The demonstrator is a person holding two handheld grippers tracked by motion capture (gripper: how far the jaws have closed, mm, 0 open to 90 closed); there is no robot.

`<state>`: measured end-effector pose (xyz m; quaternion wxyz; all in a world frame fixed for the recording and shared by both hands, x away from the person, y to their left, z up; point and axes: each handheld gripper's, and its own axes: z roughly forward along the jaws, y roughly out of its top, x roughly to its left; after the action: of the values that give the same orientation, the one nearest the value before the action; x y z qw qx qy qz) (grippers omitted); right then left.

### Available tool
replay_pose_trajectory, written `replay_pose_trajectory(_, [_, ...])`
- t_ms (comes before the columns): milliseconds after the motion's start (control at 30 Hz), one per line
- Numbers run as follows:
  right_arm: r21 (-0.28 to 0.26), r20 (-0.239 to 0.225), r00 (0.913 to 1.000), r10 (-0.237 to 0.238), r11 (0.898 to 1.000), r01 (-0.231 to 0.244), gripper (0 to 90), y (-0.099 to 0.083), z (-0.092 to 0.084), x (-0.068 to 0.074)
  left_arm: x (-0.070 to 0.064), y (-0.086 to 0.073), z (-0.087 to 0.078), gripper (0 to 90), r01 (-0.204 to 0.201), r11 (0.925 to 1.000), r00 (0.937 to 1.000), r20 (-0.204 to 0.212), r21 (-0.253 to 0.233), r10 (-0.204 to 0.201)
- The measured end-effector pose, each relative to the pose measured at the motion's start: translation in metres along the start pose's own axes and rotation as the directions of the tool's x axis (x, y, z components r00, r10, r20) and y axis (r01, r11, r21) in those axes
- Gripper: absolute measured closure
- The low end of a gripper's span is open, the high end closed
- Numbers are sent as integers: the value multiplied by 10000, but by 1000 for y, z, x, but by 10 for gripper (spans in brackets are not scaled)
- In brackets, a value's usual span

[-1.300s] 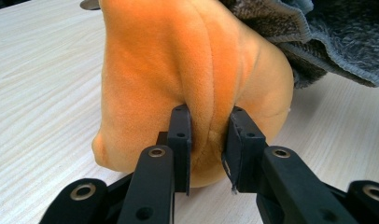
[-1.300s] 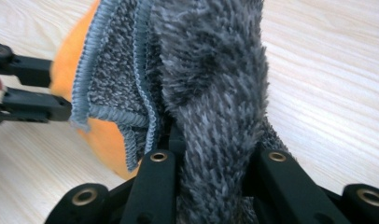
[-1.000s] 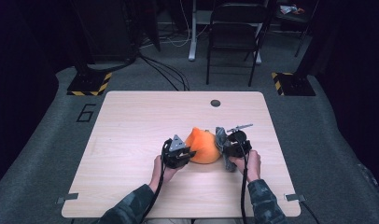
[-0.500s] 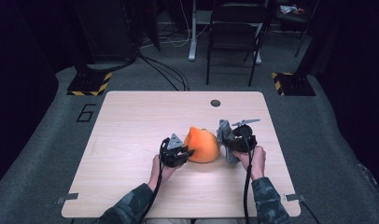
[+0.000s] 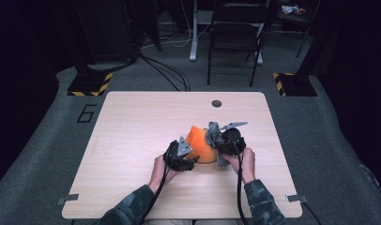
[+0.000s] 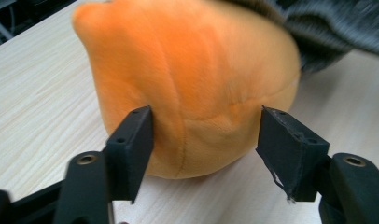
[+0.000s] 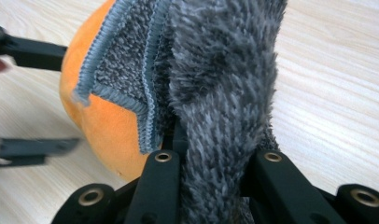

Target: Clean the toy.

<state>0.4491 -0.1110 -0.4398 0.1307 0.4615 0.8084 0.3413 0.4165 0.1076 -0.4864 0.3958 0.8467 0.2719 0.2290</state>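
Observation:
An orange plush toy [image 5: 201,143] sits on the wooden table [image 5: 132,136], right of its middle. My left gripper [image 5: 191,158] is at the toy's near left side. Its jaws have just been opening and now straddle the toy's [image 6: 197,84] lower end, with my left gripper [image 6: 208,140] open and the right-hand pad clear of the plush. My right gripper [image 5: 217,141] is on the toy's right side, shut on a grey fuzzy cloth [image 7: 215,84] that drapes against the toy [image 7: 108,126]. The cloth [image 6: 327,28] lies over the toy's far side, and my right gripper [image 7: 211,182] pinches a thick fold of it.
A round cable hole [image 5: 217,103] sits near the table's far edge. A black chair [image 5: 235,28] and yellow-black striped stand bases [image 5: 90,84] stand on the floor beyond. Bare tabletop spreads to the left and toward the front edge.
My left gripper's jaws have parted from a tight pinch to a wide stance around the toy. My right gripper has risen slightly, still holding the grey cloth.

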Motion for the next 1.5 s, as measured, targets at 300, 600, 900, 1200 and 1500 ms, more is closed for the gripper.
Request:
replay_pose_trajectory(300, [-275,126,9999,0,9996,3,775,5,-9,1,1,-6,2,737,380,9982,9990,-207,-473,-390])
replay_pose_trajectory(600, [-597,-531,9938,-980,9937,948,770,24,-31,41,3,6,-15,755,1999,9784,9747,1131,-532,-1930])
replay_pose_trajectory(900, [-21,20,9897,-1430,9897,1430,772,14,-7,43,2,1,-8,737,1629,9861,9811,1113,-326,-1584])
replay_pose_trajectory(1200, [251,151,9940,-1080,9939,1076,774,11,-5,25,9,-2,-6,731,1954,9802,9724,1362,-303,-1897])
replay_pose_trajectory(1500, [615,462,9967,-669,9961,640,774,3,-2,4,11,-3,-5,727,2062,9780,9697,1407,-311,-1999])
